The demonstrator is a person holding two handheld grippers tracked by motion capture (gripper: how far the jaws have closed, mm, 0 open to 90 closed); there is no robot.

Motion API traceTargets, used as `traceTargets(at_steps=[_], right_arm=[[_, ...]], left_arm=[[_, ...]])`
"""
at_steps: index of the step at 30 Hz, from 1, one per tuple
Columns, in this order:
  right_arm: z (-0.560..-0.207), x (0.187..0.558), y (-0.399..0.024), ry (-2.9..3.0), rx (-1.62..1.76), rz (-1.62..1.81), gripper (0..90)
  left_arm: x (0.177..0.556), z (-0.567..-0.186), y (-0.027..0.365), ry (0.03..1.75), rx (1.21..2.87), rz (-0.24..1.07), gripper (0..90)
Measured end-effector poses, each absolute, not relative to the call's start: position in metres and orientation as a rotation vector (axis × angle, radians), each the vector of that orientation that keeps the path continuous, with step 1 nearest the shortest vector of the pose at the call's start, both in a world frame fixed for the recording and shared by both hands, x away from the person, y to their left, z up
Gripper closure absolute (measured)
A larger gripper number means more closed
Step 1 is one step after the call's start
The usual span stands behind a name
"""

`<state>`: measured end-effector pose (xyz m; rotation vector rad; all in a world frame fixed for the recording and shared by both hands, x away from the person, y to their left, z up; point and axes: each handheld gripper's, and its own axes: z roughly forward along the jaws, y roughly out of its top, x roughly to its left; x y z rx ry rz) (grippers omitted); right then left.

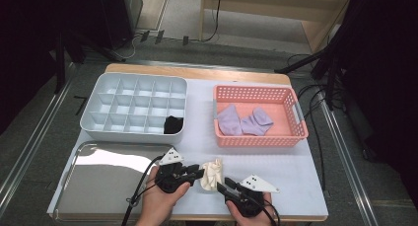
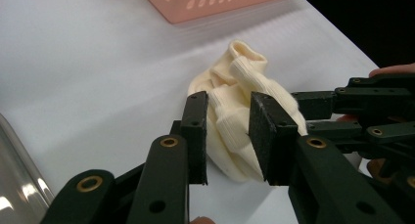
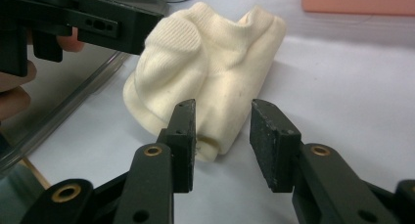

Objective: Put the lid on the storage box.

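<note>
The left claw (image 1: 197, 173) sits low in the centre of the high view, its jaws parted around one side of a cream sock (image 1: 212, 173). In the left gripper view the sock (image 2: 235, 121) bulges up between the two pads, which stand a little off the cloth rather than pinching it. The right claw (image 1: 223, 185) comes in from the lower right of the sock, and its jaws are also apart. In the right gripper view the bunched sock (image 3: 210, 72) lies just beyond the pads, its lower edge reaching into the gap between them; neither pad presses on it.

The sock lies crumpled on the white bench (image 1: 296, 171) near the bottom edge of the high view, between the two claws. Just left of it is a shiny metal tray (image 1: 98, 186), filling the lower left. Above that, in the upper left, stands a grey divided box (image 1: 93, 95) with a black sock (image 1: 173, 124) in its bottom right compartment. At upper right a pink basket (image 1: 256, 92) holds two lilac socks (image 1: 244, 121).
</note>
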<state>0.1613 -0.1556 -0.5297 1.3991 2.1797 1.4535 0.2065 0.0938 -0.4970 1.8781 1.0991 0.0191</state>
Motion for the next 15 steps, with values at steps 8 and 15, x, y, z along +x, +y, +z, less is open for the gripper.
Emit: traceTargets(at_steps=[8,15], right_arm=[[-0.526,0.147,-0.156,2.200,1.299,1.424,72.5],[-0.530,0.149,-0.157,2.209,1.299,1.401,73.3]], left_arm=[[0.205,-0.496,0.099,1.110,1.862,0.023,67.8],[0.202,-0.498,0.088,1.087,1.923,-0.005,62.0]])
